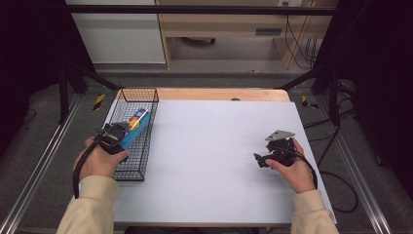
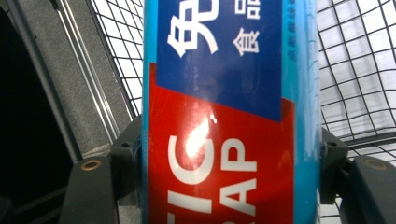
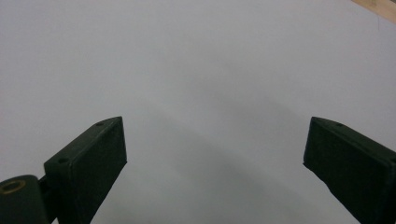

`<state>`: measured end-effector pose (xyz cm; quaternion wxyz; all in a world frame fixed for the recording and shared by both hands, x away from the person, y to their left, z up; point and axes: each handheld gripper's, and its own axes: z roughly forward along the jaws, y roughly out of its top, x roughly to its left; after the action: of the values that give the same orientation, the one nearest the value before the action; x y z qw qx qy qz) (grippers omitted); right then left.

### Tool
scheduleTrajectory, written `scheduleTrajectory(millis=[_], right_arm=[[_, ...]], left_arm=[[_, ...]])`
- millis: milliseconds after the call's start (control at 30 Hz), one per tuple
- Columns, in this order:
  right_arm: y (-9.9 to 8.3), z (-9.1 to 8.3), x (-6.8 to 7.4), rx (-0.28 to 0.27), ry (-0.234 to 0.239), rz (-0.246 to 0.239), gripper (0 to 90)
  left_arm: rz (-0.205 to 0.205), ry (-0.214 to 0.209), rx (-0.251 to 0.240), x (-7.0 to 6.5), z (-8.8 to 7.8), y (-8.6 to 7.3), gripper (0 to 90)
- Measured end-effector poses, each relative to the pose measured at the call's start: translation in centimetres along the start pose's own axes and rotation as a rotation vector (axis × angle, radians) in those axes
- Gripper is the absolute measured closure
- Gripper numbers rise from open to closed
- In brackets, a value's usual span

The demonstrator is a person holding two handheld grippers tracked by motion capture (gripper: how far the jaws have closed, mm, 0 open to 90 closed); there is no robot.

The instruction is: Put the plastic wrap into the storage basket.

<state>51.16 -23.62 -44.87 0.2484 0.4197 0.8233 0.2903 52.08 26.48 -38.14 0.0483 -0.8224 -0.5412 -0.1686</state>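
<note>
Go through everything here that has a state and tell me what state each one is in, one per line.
Left claw: shut on the blue box, over the wire basket.
Blue box: clamped between the jaws, held lengthwise over the basket.
Wire basket: upright at the table's left edge.
Right claw: open, nothing between its jaws, above the white table.

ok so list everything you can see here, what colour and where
box: 1, blue and red with white lettering, held over the basket at the table's left edge
wire basket: 1, black, left edge of the table
table: 1, white top with a wooden far edge
left gripper: 1, black, shut on the box above the basket
right gripper: 1, black, jaws wide apart over bare table on the right
hands: 2, in cream sleeves, one on each gripper
</note>
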Motion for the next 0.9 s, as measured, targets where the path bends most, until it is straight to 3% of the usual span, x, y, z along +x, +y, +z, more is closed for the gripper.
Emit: scheduleTrajectory(millis=[467,567,900], right_arm=[[-0.05,0.01,-0.05,0.002,0.001,-0.006,6.2],[-0.06,0.01,-0.01,0.005,0.002,-0.005,6.2],[-0.1,0.14,0.1,0.01,0.003,-0.007,6.2]], left_arm=[[0.024,0.028,0.021,-0.64,0.18,0.58,31.3],[0.047,0.037,0.044,-0.9,0.25,0.79,31.3],[0.051,0.031,0.019,-0.72,0.13,0.8,30.9]])
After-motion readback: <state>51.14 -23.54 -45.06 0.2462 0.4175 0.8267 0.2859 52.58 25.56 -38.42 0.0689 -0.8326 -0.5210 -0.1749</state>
